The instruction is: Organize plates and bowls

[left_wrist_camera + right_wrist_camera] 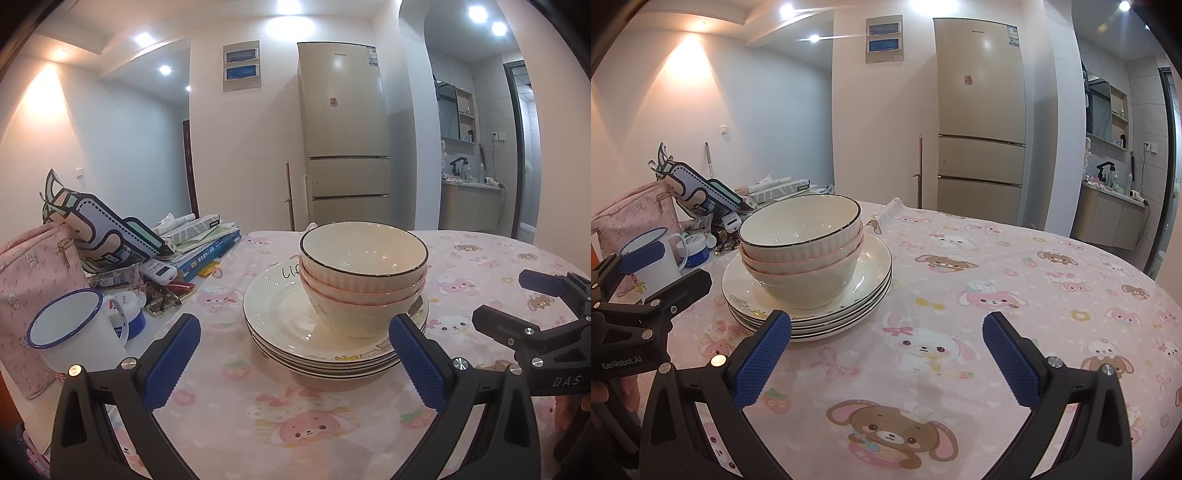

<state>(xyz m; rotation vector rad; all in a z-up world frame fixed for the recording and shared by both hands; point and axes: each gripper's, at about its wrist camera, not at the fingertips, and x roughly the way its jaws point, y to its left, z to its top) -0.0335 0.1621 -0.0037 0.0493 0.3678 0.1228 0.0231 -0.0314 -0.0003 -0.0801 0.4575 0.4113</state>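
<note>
Three nested cream bowls (pixel 364 273) (pixel 803 251) sit on a stack of several white plates (pixel 280 317) (pixel 875 273) on the pink cartoon tablecloth. My left gripper (pixel 295 347) is open just in front of the plate stack, its fingers on either side of the near rim, nothing between them. The right gripper (pixel 886 343) is open too, to the right of the stack, over bare cloth; its left fingertip (pixel 775 332) overlaps the plates' near edge in view. Each gripper shows in the other's view: the right gripper (pixel 513 295), the left gripper (pixel 646 273).
A white enamel mug with a blue rim (pixel 74 332) (pixel 653 258) stands left of the plates. Behind it are a pink pouch (pixel 33 280), a pile of books and papers (pixel 199 240) and small clutter. A fridge (pixel 343 133) stands beyond the table. The cloth (pixel 1015 295) spreads right.
</note>
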